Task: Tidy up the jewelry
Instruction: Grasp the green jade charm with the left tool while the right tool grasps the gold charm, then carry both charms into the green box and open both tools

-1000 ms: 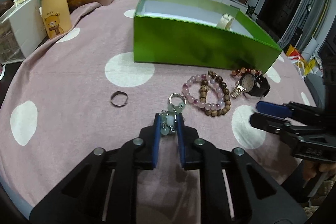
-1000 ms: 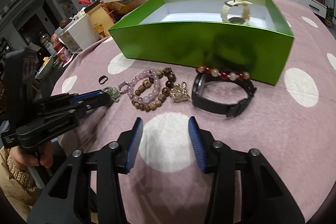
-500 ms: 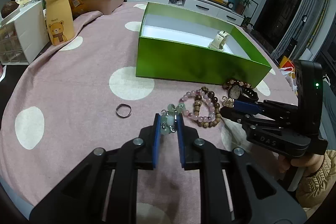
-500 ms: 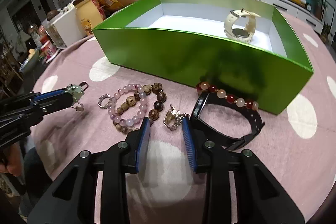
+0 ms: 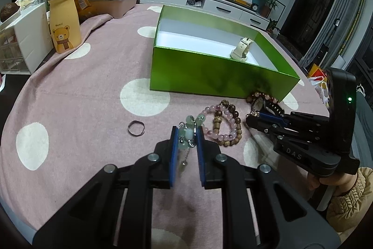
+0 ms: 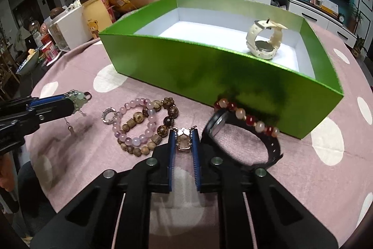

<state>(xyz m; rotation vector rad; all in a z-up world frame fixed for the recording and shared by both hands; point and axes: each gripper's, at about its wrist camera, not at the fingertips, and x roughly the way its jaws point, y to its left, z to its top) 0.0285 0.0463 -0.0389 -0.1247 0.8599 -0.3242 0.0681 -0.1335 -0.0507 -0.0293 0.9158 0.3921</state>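
Left wrist view shows the worktop (image 5: 77, 95) under a pink cloth with pale dots, and on it the green box (image 5: 209, 74), open at the top with a white inside. A cream watch (image 5: 242, 50) stands on its case inside the box, near the right wall (the right wrist view shows it upright, strap looped above).

Outside the box, along its near wall, lies the rest of the jewelry. A black-strapped watch (image 6: 244, 144) rests just beside the box, with a red and cream bead bracelet (image 6: 247, 118) draped over it and touching the box wall. Next to it a pink bead bracelet (image 6: 137, 123) and a brown wooden bead bracelet (image 6: 158, 134) lie overlapped. A small sparkling ring (image 6: 107, 115) sits just beside them, and a plain dark ring (image 5: 136, 128) lies apart on the cloth.

The left hand-held gripper (image 5: 187, 135) is pinched narrow on a pale green bead charm (image 5: 186, 134), lifted off the cloth, a fine chain dangling from it. The right hand-held gripper (image 6: 183, 140) is closed narrow on a small gold clasp piece (image 6: 183, 141), low by the cloth, beside the black watch strap.
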